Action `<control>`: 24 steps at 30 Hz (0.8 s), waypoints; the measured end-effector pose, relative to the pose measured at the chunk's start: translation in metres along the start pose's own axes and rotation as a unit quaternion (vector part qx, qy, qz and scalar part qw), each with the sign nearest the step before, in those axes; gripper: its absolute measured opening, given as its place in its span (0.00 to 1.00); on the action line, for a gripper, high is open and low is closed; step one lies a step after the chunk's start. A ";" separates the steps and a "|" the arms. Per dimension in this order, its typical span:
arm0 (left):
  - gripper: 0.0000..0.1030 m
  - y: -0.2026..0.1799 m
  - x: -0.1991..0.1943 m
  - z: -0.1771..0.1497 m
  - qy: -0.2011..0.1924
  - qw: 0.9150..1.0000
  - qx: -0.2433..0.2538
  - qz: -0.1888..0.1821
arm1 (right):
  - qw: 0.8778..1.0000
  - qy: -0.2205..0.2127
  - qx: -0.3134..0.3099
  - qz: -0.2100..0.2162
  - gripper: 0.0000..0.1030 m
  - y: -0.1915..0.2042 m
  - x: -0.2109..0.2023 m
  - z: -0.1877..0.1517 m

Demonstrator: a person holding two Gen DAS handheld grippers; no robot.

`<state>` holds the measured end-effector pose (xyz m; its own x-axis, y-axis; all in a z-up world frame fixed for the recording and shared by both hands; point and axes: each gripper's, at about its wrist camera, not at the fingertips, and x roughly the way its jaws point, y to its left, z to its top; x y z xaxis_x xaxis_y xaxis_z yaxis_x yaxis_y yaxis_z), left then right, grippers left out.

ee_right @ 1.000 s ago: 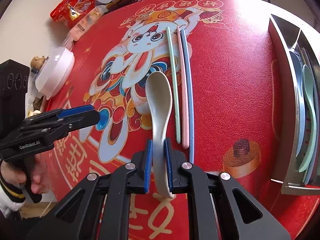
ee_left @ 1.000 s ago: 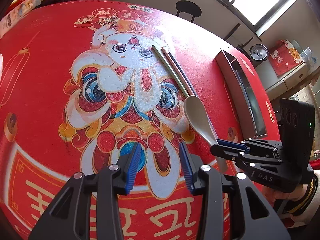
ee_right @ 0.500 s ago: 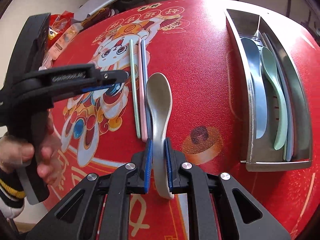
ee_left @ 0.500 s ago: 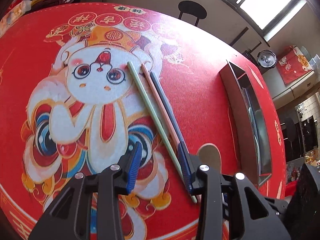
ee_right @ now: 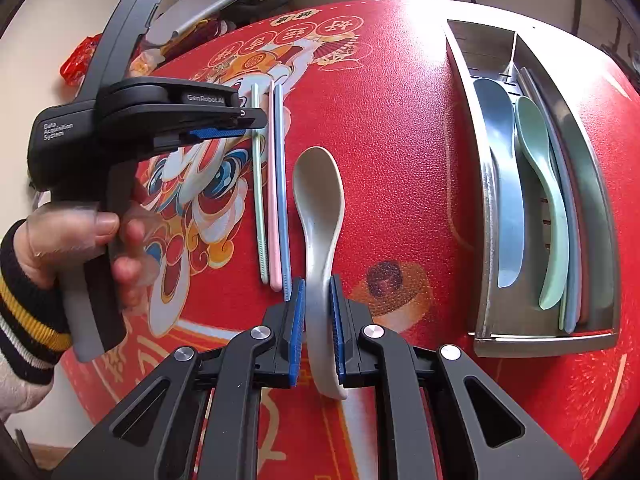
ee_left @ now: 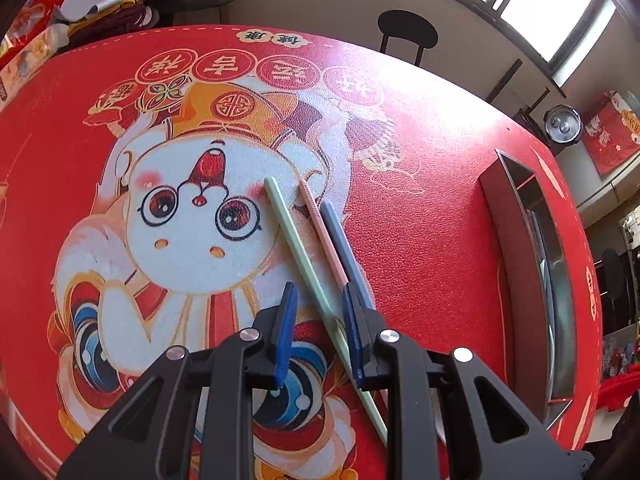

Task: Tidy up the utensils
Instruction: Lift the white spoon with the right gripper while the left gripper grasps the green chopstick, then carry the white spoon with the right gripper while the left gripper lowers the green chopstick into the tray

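Right gripper [ee_right: 317,330] clamped on beige spoon [ee_right: 319,216], metal tray [ee_right: 544,344] off right. Left gripper [ee_left: 318,334] closing round green chopstick [ee_left: 298,252], not yet pinched. Probably needed a squeeze, then lift trayward.

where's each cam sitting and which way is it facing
Left wrist: rides the left gripper, aimed steeply down at three chopsticks on the red table mat; its closing jaws straddle the green one; no hand shows.
Right wrist: rides the right gripper, angled down along the beige spoon its jaws clamp, metal tray to the right; the left hand and striped sleeve show.
Shared: chopsticks, mat, tray.
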<state>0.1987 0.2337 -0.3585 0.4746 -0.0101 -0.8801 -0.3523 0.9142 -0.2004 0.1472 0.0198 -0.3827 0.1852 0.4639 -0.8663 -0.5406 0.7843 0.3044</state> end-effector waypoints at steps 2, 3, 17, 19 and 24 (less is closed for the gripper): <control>0.16 -0.004 0.000 -0.002 0.000 1.000 0.021 0.012 | 1.000 0.000 0.002 0.001 0.12 -0.001 -0.001 0.000; 0.13 -0.004 -0.001 -0.004 0.000 1.000 0.029 0.012 | 1.000 -0.001 0.005 0.002 0.12 -0.002 0.000 0.000; 0.09 0.004 -0.046 -0.096 0.008 0.994 0.111 -0.003 | 0.999 -0.002 0.034 0.019 0.12 -0.008 0.000 0.002; 0.09 0.002 -0.048 -0.103 -0.001 0.994 0.112 0.006 | 0.999 -0.002 0.035 0.020 0.12 -0.007 0.001 0.002; 0.09 -0.003 -0.044 -0.096 -0.007 0.994 0.108 0.019 | 0.999 -0.002 0.033 0.020 0.12 -0.006 0.002 0.004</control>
<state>0.1011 0.1924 -0.3607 0.4765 0.0310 -0.8786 -0.1903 0.9793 -0.0686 0.1539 0.0174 -0.3846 0.1677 0.4964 -0.8517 -0.4922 0.7907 0.3640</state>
